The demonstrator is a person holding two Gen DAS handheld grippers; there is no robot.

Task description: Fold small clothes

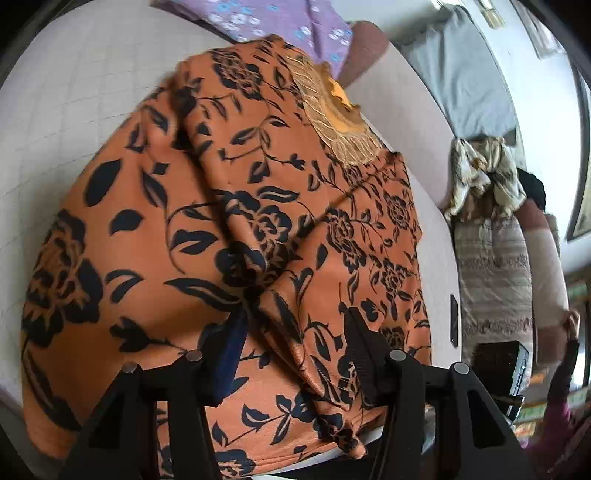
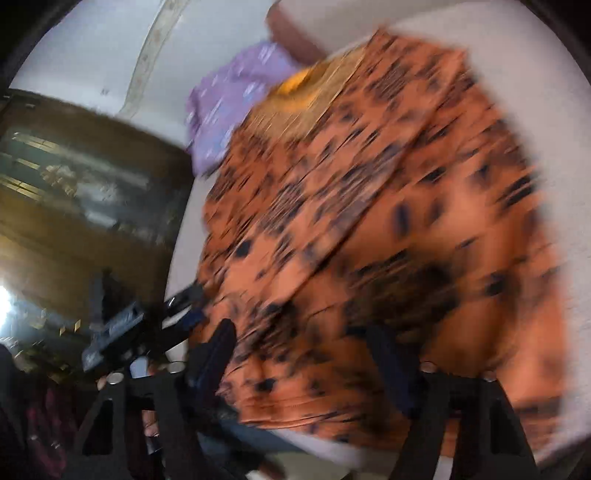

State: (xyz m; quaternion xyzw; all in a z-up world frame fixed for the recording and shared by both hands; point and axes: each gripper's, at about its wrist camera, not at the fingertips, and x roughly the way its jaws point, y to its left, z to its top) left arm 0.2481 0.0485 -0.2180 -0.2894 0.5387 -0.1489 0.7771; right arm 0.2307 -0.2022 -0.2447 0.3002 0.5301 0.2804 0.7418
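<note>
- On the pale surface, the orange garment lies spread toward the near edge, where both hands can reach its hem without stretching across.
- Its sides appear to be turned in already: two long flaps overlap down the middle, which I judge to be a fold part way done, with the lengthwise narrowing finished and the crosswise fold not yet made.
- Left gripper hangs just above the near end of the cloth with its jaws apart; a ridge of fabric rises between the fingers, but the pads do not look pressed on it, so nothing is held.
- Right gripper also stands apart over the near hem, seen through heavy blur; whether any fabric touches its fingers I cannot tell.
- Both grippers sit at the same end of the garment, likely so that the hem can be taken at two points and carried up toward the collar.
- How the garment looks: rust-orange cloth printed with black roses and leaves, soft and creased, with a tan embroidered neckline at the far end showing a yellow lining.
- A lilac floral cloth lies beyond the collar, touching or just under it, apart from the work.
</note>
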